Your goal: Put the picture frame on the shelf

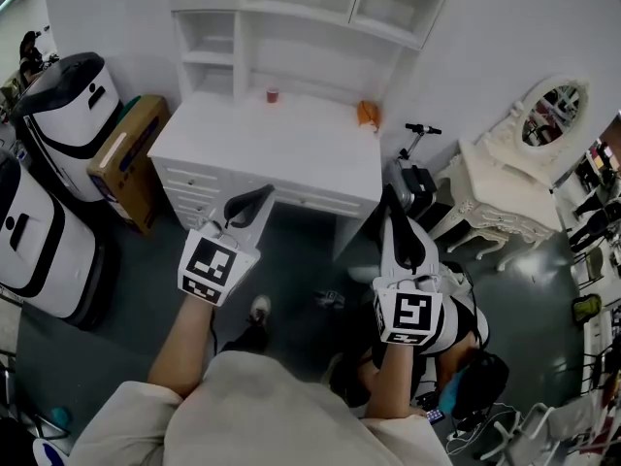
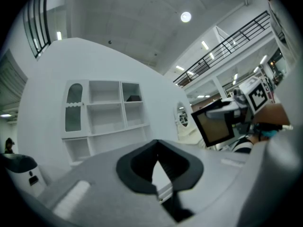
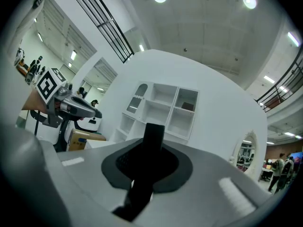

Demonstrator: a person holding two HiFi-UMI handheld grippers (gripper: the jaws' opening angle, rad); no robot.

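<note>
The picture frame (image 2: 217, 125) has a black border around a brownish panel. In the left gripper view it hangs at the right, with my right gripper (image 1: 396, 223) shut on it. Seen edge-on, the picture frame (image 3: 152, 143) stands as a black bar between the jaws of my right gripper (image 3: 147, 163). My left gripper (image 1: 262, 195) is shut with nothing in it, and its left gripper (image 2: 159, 167) pads meet. Both grippers hover in front of the white desk (image 1: 281, 149). The white shelf unit (image 1: 291, 27) rises from the desk's back; the shelf unit (image 2: 106, 110) (image 3: 163, 110) has open compartments.
On the desk are a small red object (image 1: 273, 95) and an orange object (image 1: 368, 115). A cardboard box (image 1: 126, 158) and white machines (image 1: 68, 105) stand left of the desk. A scooter (image 1: 412, 178) and a white vanity with an oval mirror (image 1: 543, 124) are on the right.
</note>
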